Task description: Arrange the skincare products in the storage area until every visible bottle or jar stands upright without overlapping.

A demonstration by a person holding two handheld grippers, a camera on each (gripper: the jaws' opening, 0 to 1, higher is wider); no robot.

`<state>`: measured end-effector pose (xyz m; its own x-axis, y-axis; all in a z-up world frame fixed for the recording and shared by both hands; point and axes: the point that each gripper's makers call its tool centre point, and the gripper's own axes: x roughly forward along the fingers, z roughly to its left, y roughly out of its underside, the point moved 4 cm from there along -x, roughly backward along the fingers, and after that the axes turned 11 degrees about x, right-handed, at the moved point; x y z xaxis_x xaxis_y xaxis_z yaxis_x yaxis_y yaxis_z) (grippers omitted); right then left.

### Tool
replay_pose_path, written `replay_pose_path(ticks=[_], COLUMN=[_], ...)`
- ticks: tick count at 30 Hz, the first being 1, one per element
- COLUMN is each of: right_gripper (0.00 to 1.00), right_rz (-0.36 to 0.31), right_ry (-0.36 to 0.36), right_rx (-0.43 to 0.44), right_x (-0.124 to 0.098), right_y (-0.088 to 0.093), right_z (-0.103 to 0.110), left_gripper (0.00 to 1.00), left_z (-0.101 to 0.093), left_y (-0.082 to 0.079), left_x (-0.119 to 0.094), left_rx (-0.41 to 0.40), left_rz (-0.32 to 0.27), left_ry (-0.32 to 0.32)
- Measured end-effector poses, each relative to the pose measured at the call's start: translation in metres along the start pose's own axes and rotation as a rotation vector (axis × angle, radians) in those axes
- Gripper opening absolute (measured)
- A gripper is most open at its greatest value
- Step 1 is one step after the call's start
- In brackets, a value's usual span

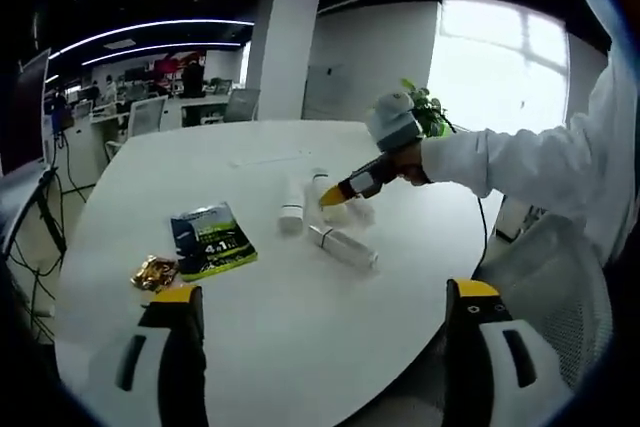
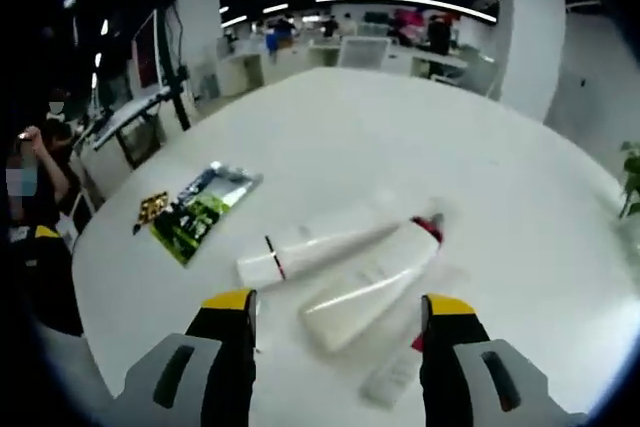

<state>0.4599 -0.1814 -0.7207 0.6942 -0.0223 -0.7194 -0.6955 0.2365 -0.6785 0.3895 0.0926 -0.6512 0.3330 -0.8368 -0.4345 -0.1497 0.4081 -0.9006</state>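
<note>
— While the right tool (image 2: 338,332) hangs over the lying tubes with its jaws wide and nothing in them, how should it pick one up?

— I think it should go for the big white tube (image 2: 368,285) right between its jaws. Close softly on the fat middle, lift, then tip it so it stands on its cap.

— Where are the tubes?

— In the middle of the white counter (image 1: 300,317), all close together. A thinner tube (image 2: 312,248) lies touching the big one, so it may roll when bumped.

— And the left tool (image 1: 325,322)?

— Its jaws are spread too, holding nothing, well back from the tubes.

— Anything else around?

— A green packet (image 1: 212,240) and a small gold wrapper (image 1: 153,272) lie off to one side, out of the way.
</note>
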Motion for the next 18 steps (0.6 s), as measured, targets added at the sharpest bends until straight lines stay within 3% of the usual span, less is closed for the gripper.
replay_pose_path(ticks=[7, 14, 18], right_gripper=[0.58, 0.6, 0.59], right_rz=[0.044, 0.055, 0.052], right_ry=[0.056, 0.087, 0.113], right_rx=[0.06, 0.184, 0.203], right_x=[0.017, 0.03, 0.034], right_y=[0.007, 0.01, 0.01], right_z=[-0.011, -0.013, -0.016], left_gripper=[0.96, 0.96, 0.96], left_z=[-0.001, -0.001, 0.0], left_y=[0.001, 0.0, 0.0], left_x=[0.001, 0.002, 0.001], left_rx=[0.0, 0.003, -0.003], left_rz=[0.003, 0.001, -0.004], left_ry=[0.005, 0.009, 0.006])
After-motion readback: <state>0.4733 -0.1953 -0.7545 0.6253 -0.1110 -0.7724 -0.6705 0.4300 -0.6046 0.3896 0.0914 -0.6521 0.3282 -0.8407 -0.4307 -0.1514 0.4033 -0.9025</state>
